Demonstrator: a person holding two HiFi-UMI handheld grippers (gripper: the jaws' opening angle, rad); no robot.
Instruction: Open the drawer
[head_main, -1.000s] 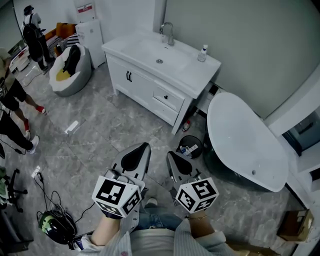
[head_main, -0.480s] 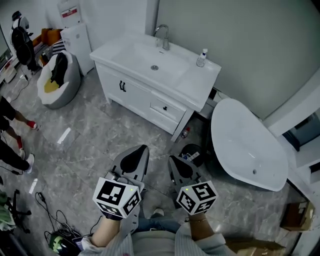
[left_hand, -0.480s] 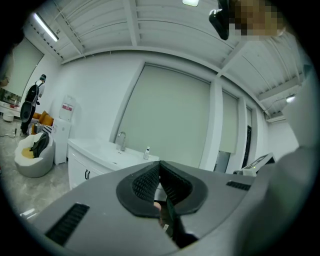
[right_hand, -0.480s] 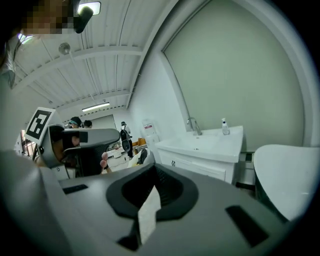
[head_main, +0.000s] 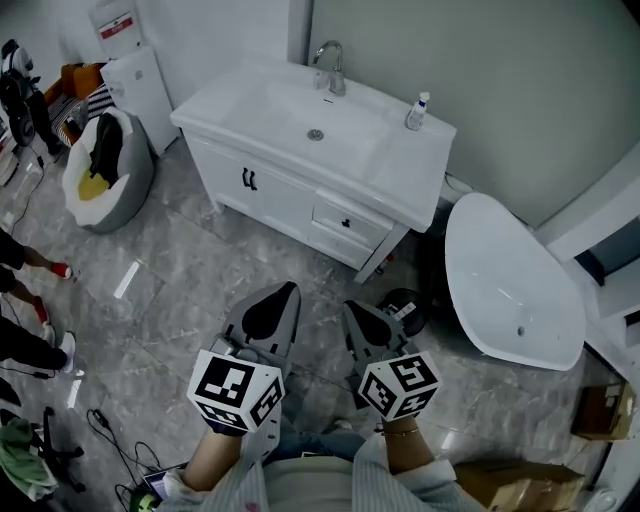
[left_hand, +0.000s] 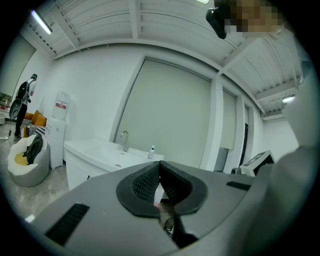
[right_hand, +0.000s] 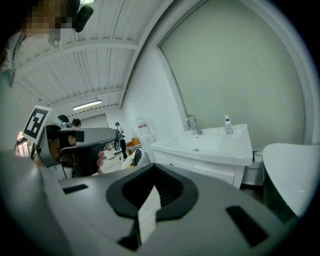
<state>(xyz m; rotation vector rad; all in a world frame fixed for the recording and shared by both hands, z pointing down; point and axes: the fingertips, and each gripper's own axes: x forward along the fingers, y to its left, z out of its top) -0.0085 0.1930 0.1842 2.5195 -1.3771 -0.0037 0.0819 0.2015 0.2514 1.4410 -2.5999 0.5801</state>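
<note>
Grey marbled floor tiles fill most of the head view. Forearms are cut off at the bottom edge, and bystanders at the left edge are seen as legs only. Left gripper (head_main: 288, 291) is clenched, pads met tip to tip with nothing gripped. Right gripper (head_main: 350, 306) is likewise clamped shut. A pale sliver is seen along its seam in the right gripper view; what it is cannot be told. Both are held side by side above the floor, pointed toward the white vanity (head_main: 400, 175). Drawer (head_main: 345, 222) is set in the vanity front at its right end, under the countertop, closed — well apart from both grippers, roughly ahead of the right one. In the gripper views it is largely masked by the jaws. Bathtub (head_main: 510, 285) is seen to the right.
</note>
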